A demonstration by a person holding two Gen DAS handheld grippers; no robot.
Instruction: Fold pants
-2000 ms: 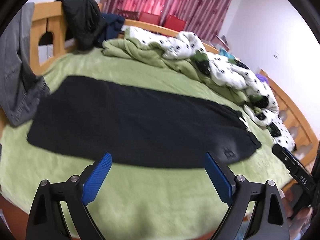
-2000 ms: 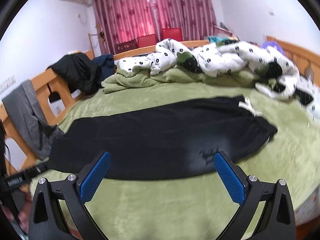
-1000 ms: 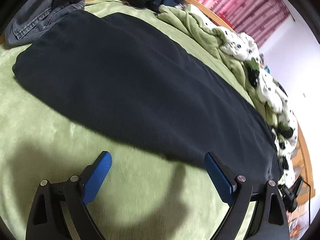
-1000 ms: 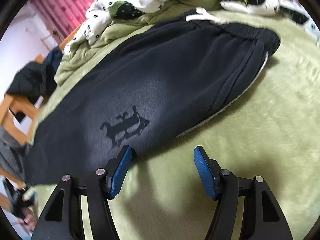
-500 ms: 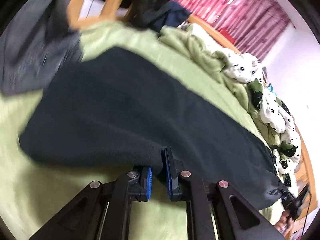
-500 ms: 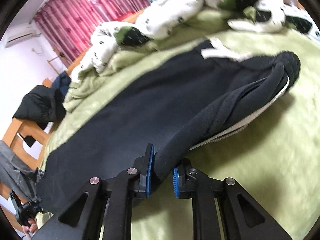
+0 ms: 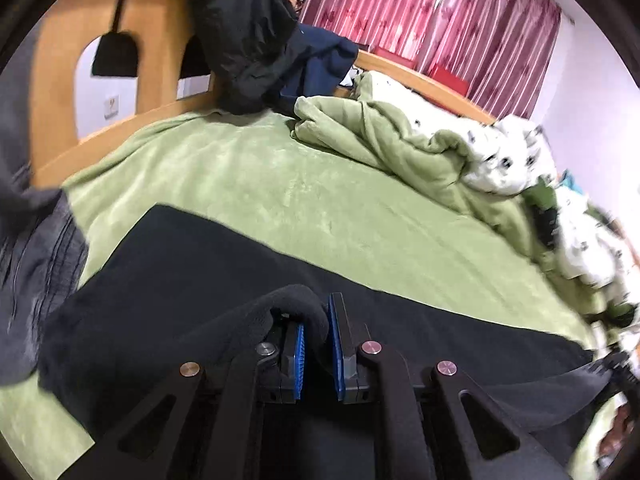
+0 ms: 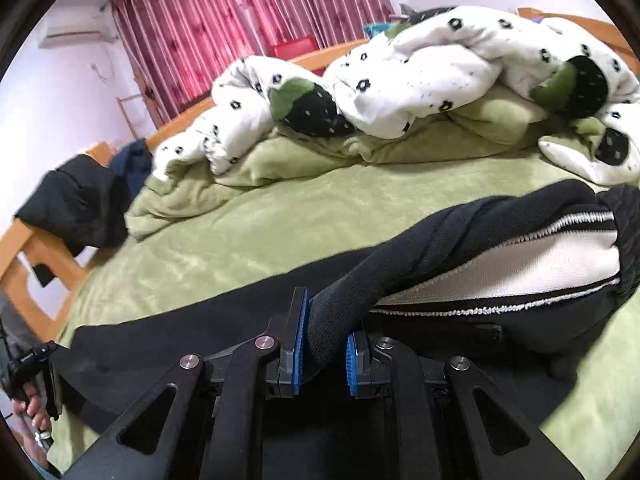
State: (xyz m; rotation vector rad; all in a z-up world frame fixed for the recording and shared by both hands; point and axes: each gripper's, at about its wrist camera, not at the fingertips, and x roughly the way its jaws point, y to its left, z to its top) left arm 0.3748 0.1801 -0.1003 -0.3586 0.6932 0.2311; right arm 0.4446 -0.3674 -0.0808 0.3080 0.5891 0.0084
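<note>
Black pants point(image 7: 192, 280) lie lengthwise across the green bed. My left gripper point(image 7: 318, 344) is shut on the near edge of the pants at the leg end and lifts a fold of cloth. My right gripper point(image 8: 322, 344) is shut on the near edge of the pants point(image 8: 440, 248) by the waist. That lifted edge shows the white lining point(image 8: 520, 264) and the waistband at the right. The left gripper and its hand show at the far left of the right wrist view point(image 8: 28, 364).
A rumpled green and white spotted duvet point(image 8: 400, 92) lies along the far side of the bed. A black jacket point(image 7: 244, 28) hangs on the wooden bed frame point(image 7: 56, 80). Grey clothing point(image 7: 28, 240) hangs at the left. The green sheet point(image 7: 280, 184) stretches beyond the pants.
Both grippers went from open in front of the pants to shut on the near edge. They have since raised that edge off the bed, so the lining at the waist now shows.
</note>
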